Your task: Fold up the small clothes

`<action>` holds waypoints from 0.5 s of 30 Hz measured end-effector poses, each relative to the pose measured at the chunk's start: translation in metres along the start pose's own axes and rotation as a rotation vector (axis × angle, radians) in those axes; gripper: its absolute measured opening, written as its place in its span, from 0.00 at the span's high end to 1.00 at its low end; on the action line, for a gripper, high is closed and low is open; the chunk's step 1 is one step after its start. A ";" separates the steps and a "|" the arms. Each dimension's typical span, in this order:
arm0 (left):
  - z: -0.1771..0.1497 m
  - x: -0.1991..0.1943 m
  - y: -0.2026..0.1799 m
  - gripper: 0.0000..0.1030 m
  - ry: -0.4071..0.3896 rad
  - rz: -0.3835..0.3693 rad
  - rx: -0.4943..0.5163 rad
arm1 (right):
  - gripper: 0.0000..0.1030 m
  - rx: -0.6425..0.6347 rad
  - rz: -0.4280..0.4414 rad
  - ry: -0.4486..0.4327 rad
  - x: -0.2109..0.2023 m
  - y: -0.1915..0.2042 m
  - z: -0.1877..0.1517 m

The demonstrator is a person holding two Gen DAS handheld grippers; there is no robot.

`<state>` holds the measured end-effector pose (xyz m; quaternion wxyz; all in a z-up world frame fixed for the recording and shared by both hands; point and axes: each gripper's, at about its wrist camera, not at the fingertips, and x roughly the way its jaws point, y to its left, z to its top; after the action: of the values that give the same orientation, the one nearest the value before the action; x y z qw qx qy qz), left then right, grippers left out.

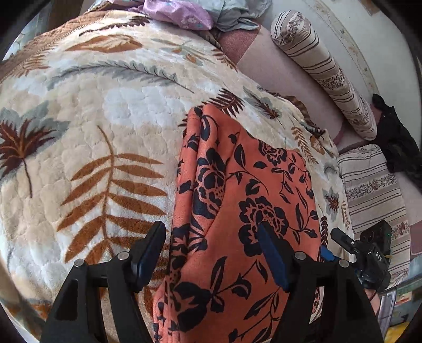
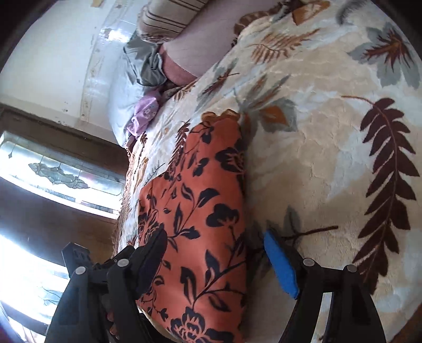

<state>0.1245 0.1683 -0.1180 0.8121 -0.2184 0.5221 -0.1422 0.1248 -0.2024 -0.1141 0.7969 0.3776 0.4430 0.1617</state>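
An orange garment with a black flower print [image 1: 237, 211] lies folded into a long strip on a cream leaf-patterned blanket [image 1: 92, 118]. My left gripper [image 1: 211, 232] is open and hovers over its near end, the right finger [image 1: 271, 253] above the cloth, the left finger [image 1: 150, 245] over the blanket. In the right wrist view the same garment [image 2: 200, 211] lies on the blanket [image 2: 329, 132]. My right gripper [image 2: 213, 242] is open and straddles the garment's near part. The right gripper also shows in the left wrist view [image 1: 369, 250], beside the garment's right edge.
Purple and grey clothes [image 1: 190, 13] are heaped at the blanket's far end. Striped pillows [image 1: 324, 68] and a black cloth [image 1: 398, 142] lie to the right on a pink sheet. A window [image 2: 52, 171] shows on the left of the right wrist view.
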 end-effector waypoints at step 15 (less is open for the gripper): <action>0.009 0.007 -0.059 0.70 -0.023 -0.120 0.125 | 0.66 -0.419 -0.106 0.068 0.006 0.090 0.014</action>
<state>0.1353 0.1161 -0.0909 0.8202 -0.1997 0.4887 -0.2201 0.1471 -0.1458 -0.0463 0.8498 0.1743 0.4457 0.2208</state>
